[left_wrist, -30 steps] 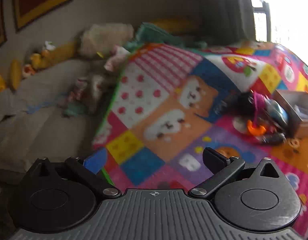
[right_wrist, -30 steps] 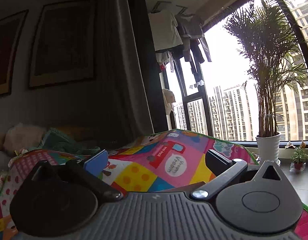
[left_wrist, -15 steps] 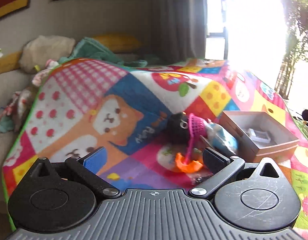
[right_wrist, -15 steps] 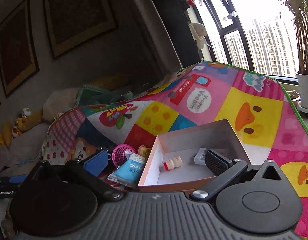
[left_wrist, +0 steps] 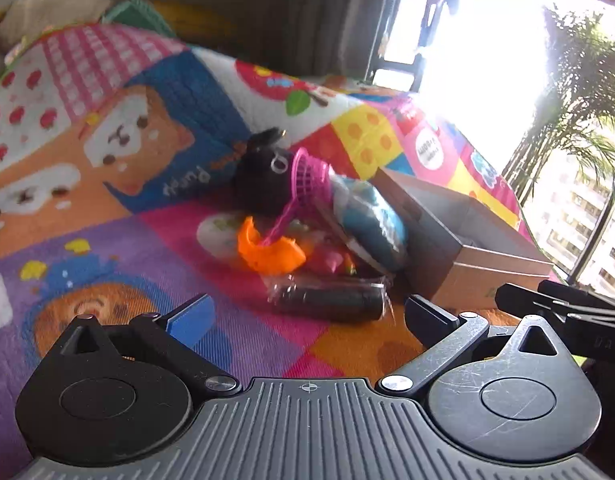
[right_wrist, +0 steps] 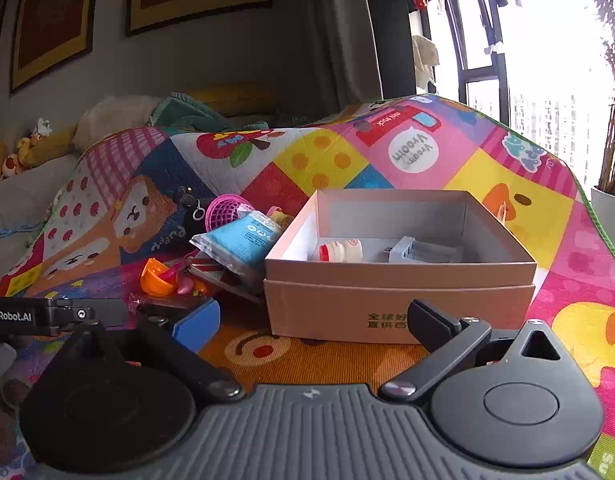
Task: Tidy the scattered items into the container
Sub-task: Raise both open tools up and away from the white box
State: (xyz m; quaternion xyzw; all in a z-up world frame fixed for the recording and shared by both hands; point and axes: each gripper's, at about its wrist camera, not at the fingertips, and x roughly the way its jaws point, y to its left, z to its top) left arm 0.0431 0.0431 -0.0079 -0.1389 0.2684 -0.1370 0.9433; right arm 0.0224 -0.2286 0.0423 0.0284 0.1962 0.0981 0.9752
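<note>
Both the left gripper (left_wrist: 307, 316) and the right gripper (right_wrist: 313, 322) are held with fingers spread apart and nothing between them, low over the patchwork play mat (right_wrist: 335, 156). Ahead of the right gripper, the open cardboard box (right_wrist: 399, 304) is seen, with a small white bottle (right_wrist: 339, 249) and a grey block (right_wrist: 423, 250) inside. Ahead of the left gripper, left of the box, the scattered pile is found: a wrapped black cylinder (left_wrist: 327, 300) nearest, then an orange toy (left_wrist: 267, 254), a blue packet (left_wrist: 367, 224), a pink basket (left_wrist: 309, 178) and a black plush (left_wrist: 261, 180).
</note>
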